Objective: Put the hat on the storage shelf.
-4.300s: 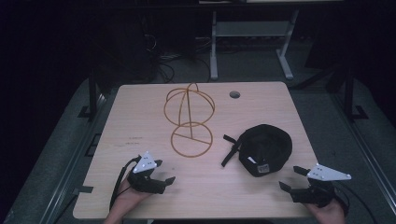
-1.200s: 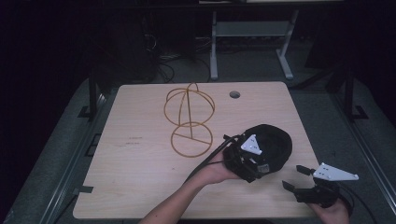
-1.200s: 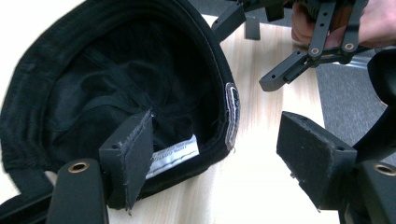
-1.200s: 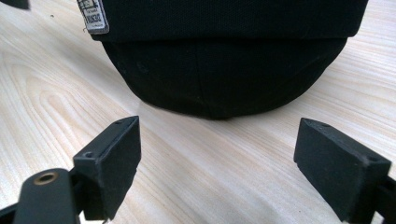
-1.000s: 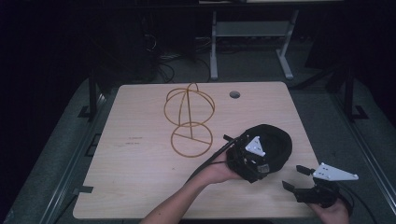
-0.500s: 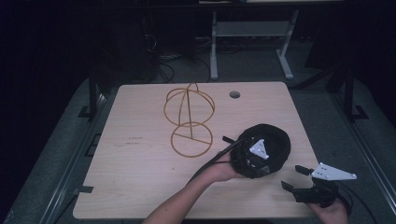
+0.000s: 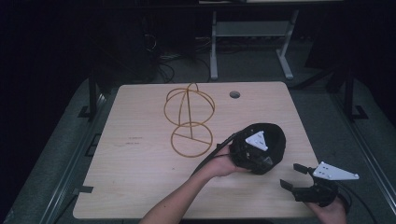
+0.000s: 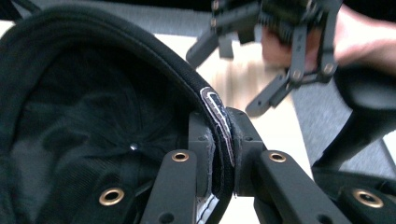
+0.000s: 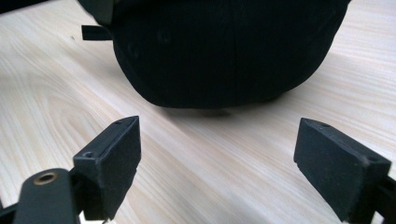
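Black fabric cap (image 7: 268,144) sits right of centre on the pale wood-grain table (image 7: 140,177), beside a gold wire stand of hoops (image 7: 189,119). Left gripper (image 8: 219,149) pinches the cap's stitched rim between both jaws; its own view shows mesh lining inside. Right gripper (image 9: 217,163) hovers low beside the cap's smooth dome, jaws spread wide
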Motion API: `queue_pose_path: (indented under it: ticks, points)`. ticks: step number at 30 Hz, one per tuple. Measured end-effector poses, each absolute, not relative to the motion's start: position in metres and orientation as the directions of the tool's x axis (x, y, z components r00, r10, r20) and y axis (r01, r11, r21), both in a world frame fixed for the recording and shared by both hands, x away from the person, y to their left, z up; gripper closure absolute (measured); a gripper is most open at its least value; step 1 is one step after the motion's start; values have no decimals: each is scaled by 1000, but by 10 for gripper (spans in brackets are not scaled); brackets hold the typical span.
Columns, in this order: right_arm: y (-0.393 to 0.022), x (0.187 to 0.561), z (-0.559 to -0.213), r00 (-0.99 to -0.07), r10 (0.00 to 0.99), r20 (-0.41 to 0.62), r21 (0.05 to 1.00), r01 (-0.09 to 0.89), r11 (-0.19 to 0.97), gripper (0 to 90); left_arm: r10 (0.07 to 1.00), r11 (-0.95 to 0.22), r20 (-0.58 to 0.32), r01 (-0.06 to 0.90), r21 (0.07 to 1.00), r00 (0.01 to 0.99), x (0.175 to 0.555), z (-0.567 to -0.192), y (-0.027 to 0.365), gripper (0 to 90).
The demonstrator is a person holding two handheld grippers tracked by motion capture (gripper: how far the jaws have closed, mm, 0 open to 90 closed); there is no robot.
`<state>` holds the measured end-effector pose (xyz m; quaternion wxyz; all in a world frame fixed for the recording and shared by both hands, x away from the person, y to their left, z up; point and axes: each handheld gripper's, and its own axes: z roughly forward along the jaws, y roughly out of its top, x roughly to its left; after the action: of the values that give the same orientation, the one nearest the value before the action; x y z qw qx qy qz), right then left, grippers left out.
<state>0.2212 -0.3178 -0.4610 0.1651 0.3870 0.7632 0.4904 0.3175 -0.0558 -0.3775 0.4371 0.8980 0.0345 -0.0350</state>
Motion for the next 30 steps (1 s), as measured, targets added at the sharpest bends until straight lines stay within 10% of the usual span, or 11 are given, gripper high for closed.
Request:
queue_pose_path:
  ticks: [21,30]
  points:
    - [-301,241,-430,-681,715,162,932,342,115,152,-59,-488,-164,115,865,985,318,-334,-39,822]
    - [-300,241,-434,-712,684,156,944,311,108,332,-127,-509,-139,55,859,982,310,-329,-48,823]
